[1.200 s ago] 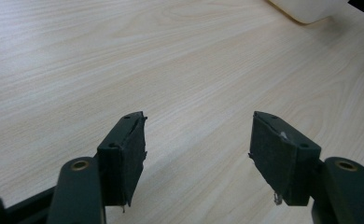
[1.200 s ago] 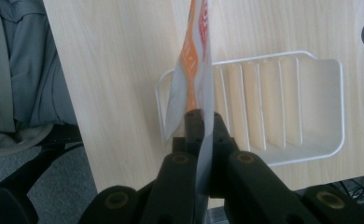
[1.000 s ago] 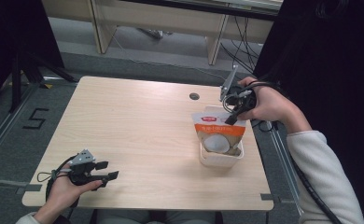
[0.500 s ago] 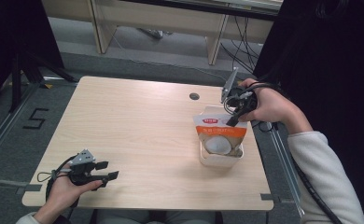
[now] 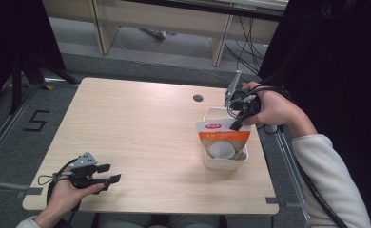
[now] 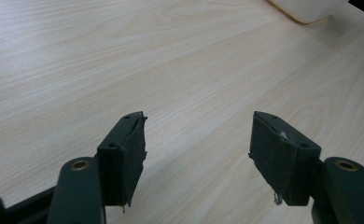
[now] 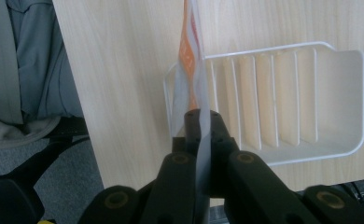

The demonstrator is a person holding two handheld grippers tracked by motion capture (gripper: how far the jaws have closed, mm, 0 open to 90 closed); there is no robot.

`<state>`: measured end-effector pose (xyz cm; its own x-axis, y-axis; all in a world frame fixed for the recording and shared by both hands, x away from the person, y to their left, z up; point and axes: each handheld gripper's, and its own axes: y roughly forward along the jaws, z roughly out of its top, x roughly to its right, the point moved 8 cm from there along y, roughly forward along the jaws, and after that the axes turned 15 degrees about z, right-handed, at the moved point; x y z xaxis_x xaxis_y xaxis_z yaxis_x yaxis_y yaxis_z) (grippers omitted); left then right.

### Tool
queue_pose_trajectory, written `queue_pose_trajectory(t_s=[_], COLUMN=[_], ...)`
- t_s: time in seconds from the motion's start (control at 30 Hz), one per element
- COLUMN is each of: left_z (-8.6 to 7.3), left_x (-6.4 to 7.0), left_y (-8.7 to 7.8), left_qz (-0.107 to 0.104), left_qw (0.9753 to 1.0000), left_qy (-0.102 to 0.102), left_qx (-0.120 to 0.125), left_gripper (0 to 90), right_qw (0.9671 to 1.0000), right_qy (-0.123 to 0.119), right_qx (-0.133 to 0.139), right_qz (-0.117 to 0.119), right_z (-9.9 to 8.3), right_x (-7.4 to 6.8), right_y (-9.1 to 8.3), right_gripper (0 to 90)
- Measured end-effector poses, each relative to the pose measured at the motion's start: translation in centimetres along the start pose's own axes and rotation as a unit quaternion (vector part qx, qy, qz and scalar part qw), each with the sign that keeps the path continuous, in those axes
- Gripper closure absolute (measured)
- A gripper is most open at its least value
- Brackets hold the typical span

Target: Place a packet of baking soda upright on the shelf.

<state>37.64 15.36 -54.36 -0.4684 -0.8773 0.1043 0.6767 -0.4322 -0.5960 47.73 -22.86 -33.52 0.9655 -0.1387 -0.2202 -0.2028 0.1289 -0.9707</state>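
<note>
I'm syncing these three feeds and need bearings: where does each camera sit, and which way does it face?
High view: fixed above the table, looking forward and down; both hands, a sleeve.
Left gripper view: on the left gripper, facing along open jaws across bare wood.
Right gripper view: on the right gripper, looking down at its pinched pouch and the white basket.
Shared: high and right views show both.
</note>
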Motion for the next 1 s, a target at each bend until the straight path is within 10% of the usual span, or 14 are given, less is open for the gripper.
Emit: queue_pose_trajectory(t_s=[1.0], left_z=[0.0], left_x=[0.0], left_y=[0.0], left_qz=[0.0], left_qw=[1.0], left_qy=[0.001], left_qx=[0.0], left_gripper=[35.4], right_qw=[0.9997], right_qy=[0.018], right_qx=[-0.016], right_qz=[0.011], right_z=[-0.7], right_x=[0.2], right_y=[1.7], right_gripper=[90.0])
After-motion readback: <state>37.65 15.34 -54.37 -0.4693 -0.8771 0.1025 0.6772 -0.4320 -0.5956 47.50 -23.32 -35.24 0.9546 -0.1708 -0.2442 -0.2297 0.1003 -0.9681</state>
